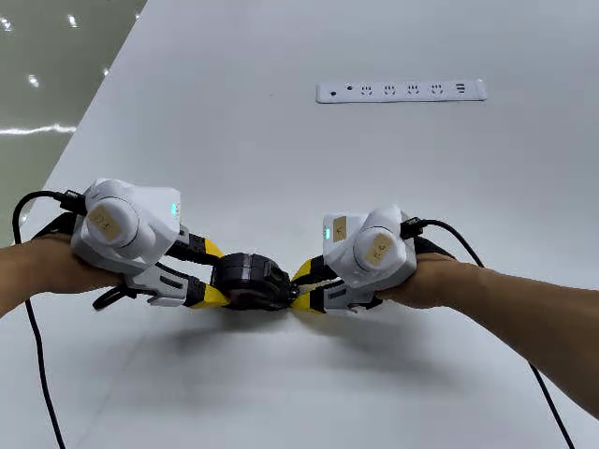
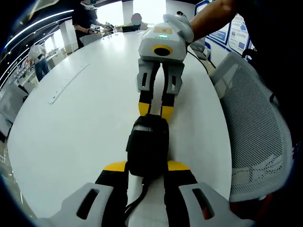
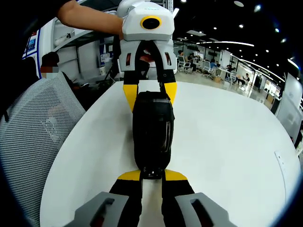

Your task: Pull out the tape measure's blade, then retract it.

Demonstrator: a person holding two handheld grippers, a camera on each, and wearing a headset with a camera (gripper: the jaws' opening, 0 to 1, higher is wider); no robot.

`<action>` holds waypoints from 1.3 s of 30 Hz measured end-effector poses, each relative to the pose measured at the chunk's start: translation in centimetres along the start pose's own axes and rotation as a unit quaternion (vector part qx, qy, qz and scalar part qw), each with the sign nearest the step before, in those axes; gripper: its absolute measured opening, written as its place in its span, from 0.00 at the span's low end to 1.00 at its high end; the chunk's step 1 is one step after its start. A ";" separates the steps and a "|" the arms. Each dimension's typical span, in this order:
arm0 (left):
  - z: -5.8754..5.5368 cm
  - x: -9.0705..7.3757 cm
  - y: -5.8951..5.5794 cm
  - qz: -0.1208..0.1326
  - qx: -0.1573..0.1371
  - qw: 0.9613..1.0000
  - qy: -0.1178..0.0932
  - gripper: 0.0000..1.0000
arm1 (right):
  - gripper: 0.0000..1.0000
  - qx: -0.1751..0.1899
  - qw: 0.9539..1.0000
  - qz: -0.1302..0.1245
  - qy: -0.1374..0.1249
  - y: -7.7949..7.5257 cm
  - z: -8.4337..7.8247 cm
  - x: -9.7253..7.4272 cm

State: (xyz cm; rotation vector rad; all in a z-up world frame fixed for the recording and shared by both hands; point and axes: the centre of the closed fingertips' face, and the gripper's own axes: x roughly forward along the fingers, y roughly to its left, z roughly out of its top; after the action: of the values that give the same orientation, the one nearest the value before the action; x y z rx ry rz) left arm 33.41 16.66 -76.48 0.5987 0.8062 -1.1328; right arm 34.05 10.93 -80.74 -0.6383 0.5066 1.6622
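Clamping case (image 2: 147, 144) in left gripper (image 2: 147, 166), nipping blade tip (image 3: 151, 173) in right gripper (image 1: 306, 286); risks losing tip if pulled askew.

My head view looks down on the worktop (image 1: 281, 140) from close above. The two gripper views sit low, facing each other, both tight on the tape measure (image 2: 147, 146)

A white table (image 1: 281, 112) carries a white power strip (image 1: 401, 91) at its far side.
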 end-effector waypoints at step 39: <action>0.2 0.7 -0.1 -0.003 0.000 1.000 0.010 0.23 | 0.08 0.001 1.000 -0.010 0.010 0.1 -0.2 -0.1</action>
State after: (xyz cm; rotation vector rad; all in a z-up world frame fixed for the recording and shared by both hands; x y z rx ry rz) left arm 33.54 16.11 -76.97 0.6082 0.8254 -1.1332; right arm 33.98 10.72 -80.82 -0.6573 0.5150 1.6384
